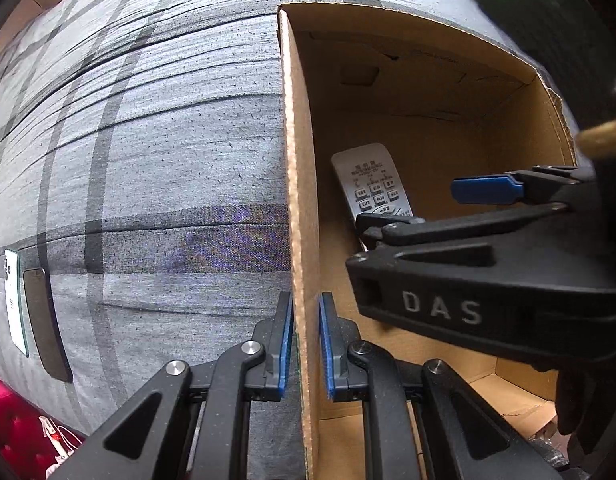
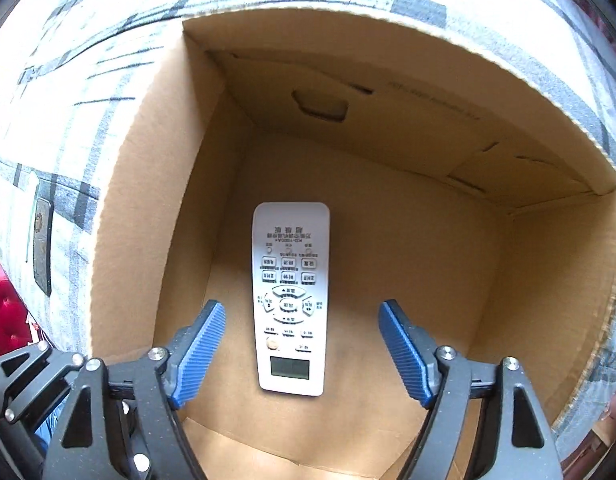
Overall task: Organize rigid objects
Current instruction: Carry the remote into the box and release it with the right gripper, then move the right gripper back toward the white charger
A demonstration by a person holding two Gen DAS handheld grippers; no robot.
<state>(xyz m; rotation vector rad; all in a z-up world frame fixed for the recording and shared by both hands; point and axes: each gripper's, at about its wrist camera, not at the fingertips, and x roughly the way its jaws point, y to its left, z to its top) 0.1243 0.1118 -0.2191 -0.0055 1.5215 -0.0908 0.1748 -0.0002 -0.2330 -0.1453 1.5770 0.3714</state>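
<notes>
In the left wrist view the right gripper (image 1: 427,206) covers the lower end of the remote (image 1: 369,182), and its body runs off the frame at 3 o'clock. The box (image 1: 304,208) is cut off at 6 o'clock. Two flat things at 9 o'clock (phones, perhaps) (image 1: 32,312) are too distorted to tell.

White remote control (image 2: 290,300) lies flat, buttons up, on the cardboard box (image 2: 547,280) floor.
</notes>
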